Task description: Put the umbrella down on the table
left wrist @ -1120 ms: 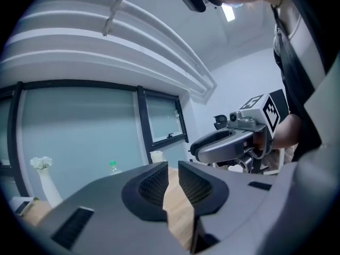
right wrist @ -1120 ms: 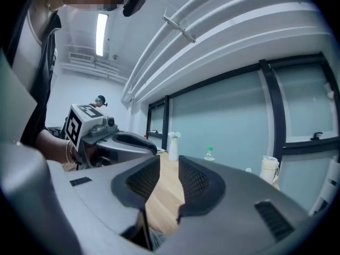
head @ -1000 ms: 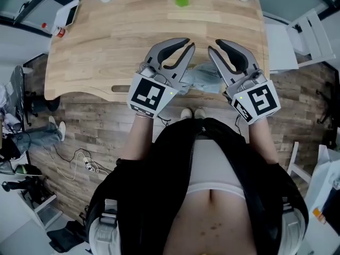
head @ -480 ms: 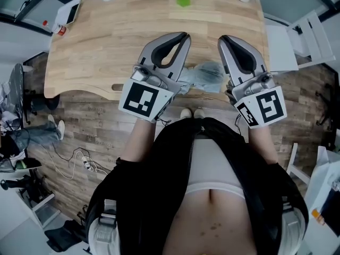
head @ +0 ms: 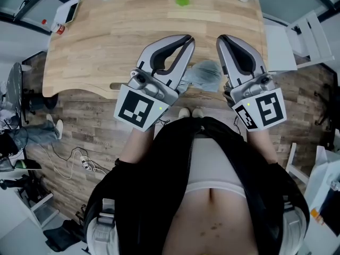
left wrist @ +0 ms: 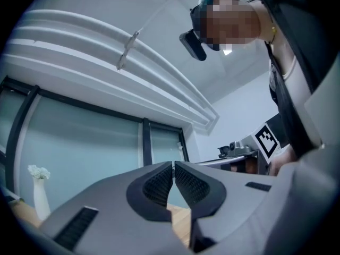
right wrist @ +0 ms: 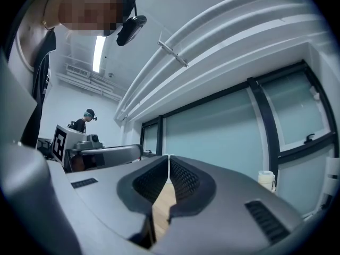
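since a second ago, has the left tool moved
Yes. The left tool has risen and looks larger; its marker cube now sits further left and lower past the wooden table's near edge, over more floor.

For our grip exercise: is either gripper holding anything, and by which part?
Nothing: left gripper and right gripper are shut, empty; the umbrella lies on the table.

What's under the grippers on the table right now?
A pale blue umbrella lies at the table's near edge, showing between the left gripper and right gripper. They cover both its ends.
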Available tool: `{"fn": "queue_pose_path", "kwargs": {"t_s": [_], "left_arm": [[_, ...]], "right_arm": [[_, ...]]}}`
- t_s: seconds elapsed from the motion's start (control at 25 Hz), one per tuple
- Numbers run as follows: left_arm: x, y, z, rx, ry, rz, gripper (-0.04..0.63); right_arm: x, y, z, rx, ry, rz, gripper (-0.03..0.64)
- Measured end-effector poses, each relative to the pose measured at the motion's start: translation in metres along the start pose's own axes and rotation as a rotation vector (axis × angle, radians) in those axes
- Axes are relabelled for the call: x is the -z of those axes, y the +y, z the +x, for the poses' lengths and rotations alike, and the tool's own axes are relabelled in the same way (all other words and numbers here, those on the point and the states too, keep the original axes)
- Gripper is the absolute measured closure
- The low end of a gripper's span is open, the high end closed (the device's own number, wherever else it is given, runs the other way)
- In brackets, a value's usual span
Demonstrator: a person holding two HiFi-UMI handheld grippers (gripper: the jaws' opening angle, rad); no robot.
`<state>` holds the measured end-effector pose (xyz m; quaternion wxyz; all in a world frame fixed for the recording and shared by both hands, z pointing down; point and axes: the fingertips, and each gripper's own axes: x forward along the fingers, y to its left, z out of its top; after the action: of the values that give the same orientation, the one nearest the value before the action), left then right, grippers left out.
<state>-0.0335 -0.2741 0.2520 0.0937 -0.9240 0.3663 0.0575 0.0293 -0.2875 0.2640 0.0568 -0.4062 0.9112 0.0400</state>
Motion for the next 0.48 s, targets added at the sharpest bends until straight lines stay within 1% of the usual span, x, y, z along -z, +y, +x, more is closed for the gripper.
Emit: {"fn": "queue_pose_path", "kwargs": {"t_s": [0.08,0.12,0.2,0.32,0.4,0.48], "left_arm": [[-0.004,-0.005,-0.001,0.013,-0.032,0.026,0.577],[-0.005,-0.007,-0.002,0.02,-0.046,0.026,0.577],[-0.007,-0.011,-0.003,0.058,-0.069,-0.006,0.578],[-0.007,-0.02,0.0,0.14,-0.082,-0.062,0.578],[-0.007,-0.025,0.004,0.164,-0.095,-0.07,0.577],[-0.01,-0.031,0.005,0.174,-0.129,-0.074,0.577]], "right_arm": [[0.001,0.004,0.001,-0.015,0.003,0.004,0.584],[0.001,0.005,0.001,-0.021,0.004,0.006,0.584],[0.0,0.007,0.001,-0.028,-0.006,0.022,0.584],[-0.004,0.007,-0.002,-0.054,-0.04,0.074,0.586],[-0.005,0.007,-0.004,-0.073,-0.063,0.091,0.586],[-0.006,0.006,-0.007,-0.089,-0.082,0.099,0.586]]}}
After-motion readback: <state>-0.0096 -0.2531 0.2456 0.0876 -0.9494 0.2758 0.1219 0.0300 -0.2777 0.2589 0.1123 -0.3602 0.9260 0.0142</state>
